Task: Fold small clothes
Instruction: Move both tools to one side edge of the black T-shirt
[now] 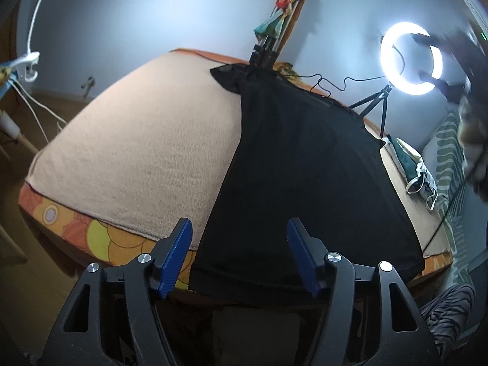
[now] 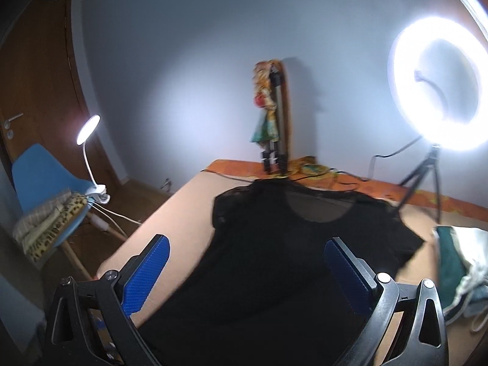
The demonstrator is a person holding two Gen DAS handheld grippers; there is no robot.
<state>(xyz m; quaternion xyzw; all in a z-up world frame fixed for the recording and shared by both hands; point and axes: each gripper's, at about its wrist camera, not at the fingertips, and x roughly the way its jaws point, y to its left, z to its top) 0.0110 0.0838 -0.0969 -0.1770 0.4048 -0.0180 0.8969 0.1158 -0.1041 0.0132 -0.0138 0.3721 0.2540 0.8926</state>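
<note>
My left gripper (image 1: 239, 256) hangs with its jaws spread wide, the blue ribbed pads (image 1: 178, 256) facing each other across an empty gap and nothing touching them. My right gripper (image 2: 247, 277) is also parted wide, its blue pads (image 2: 146, 277) angled outward like a V, gripping nothing. Both point forward and slightly downward. In the left wrist view my right gripper (image 1: 451, 67) shows as a dark blur at the upper right, raised off to the side.
</note>
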